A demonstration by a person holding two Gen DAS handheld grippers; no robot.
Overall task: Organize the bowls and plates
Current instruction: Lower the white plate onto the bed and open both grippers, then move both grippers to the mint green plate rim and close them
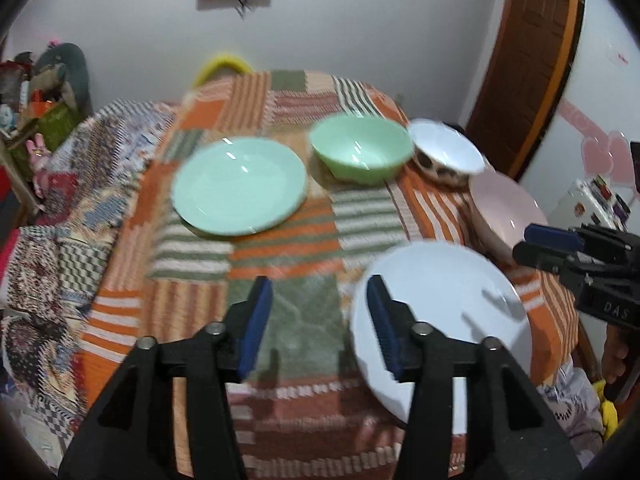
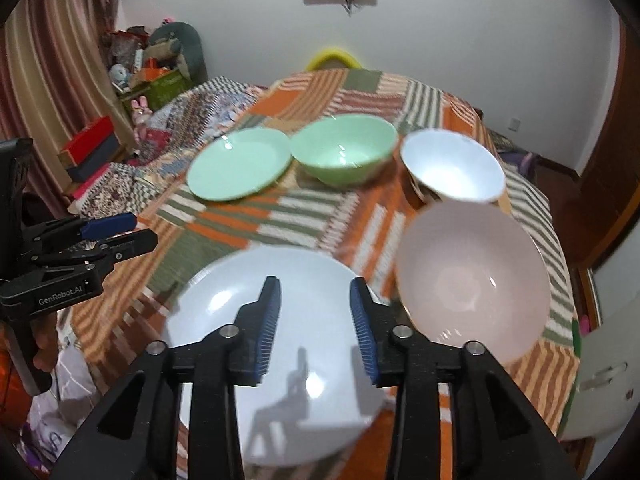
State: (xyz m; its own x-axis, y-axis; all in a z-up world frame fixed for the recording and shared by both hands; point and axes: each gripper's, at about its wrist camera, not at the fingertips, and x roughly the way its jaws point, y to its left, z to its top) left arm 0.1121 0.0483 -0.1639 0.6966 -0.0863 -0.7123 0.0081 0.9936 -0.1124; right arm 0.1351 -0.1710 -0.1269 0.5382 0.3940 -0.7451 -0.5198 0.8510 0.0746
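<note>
Five pieces of crockery sit on the tabletop (image 2: 320,216) under its orange, green and white striped patchwork cloth, and both my grippers hang above the near edge with nothing in them. Largest and closest is the round white plate (image 2: 280,344), lying flat directly beneath my right gripper (image 2: 314,324), whose blue-padded fingers (image 2: 269,320) stand parted and released over its middle. From my left gripper (image 1: 318,320), likewise spread wide and empty, that plate lies off to the right, its near rim just under my right-hand pad. So I judge my right hand the nearer one for it; a plate has no long axis, and the rim toward me is the part I could pinch. Just to the right of the plate sits the pale pink bowl (image 2: 474,280), close beside it though I cannot tell whether they touch. Further back, the mint-green plate (image 2: 238,170) lies to the left, well apart from the white one and more in line with my left hand. Beside it stands the mint-green bowl (image 2: 344,152), their rims appearing to overlap in the right wrist view. Smallest, at the far right, is the white bowl with a dark patterned outside (image 1: 446,152).
</note>
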